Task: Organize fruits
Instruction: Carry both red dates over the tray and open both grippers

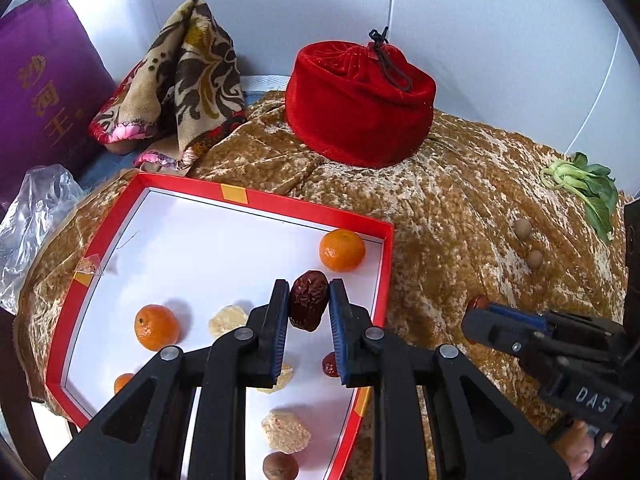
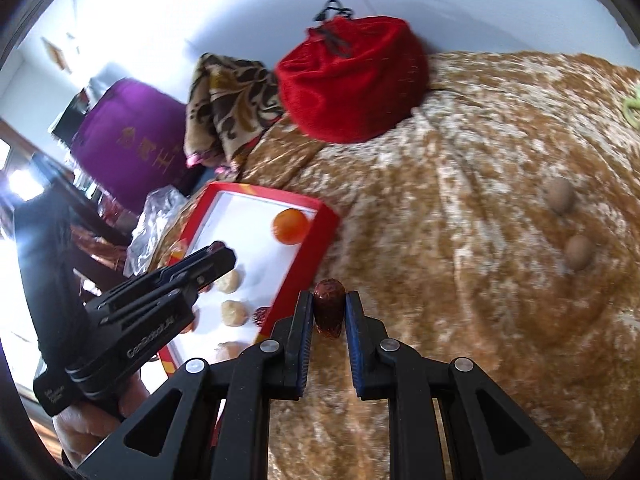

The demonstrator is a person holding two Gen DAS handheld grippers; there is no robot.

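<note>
Left hand-held gripper [image 1: 309,304] clamped a date [image 1: 308,300] upright over the red tray [image 1: 384,264]; right hand-held gripper [image 2: 329,314] gripped another date [image 2: 329,312], tray just leftward.

A wrinkled dark-red dried jujube [image 1: 308,300] stands upright above the red-rimmed white cardboard tray [image 1: 256,199], where two small orange tangerines [image 1: 342,250] lie apart; another glossy red jujube [image 2: 329,307] stands upright over the golden velvet cloth.
</note>
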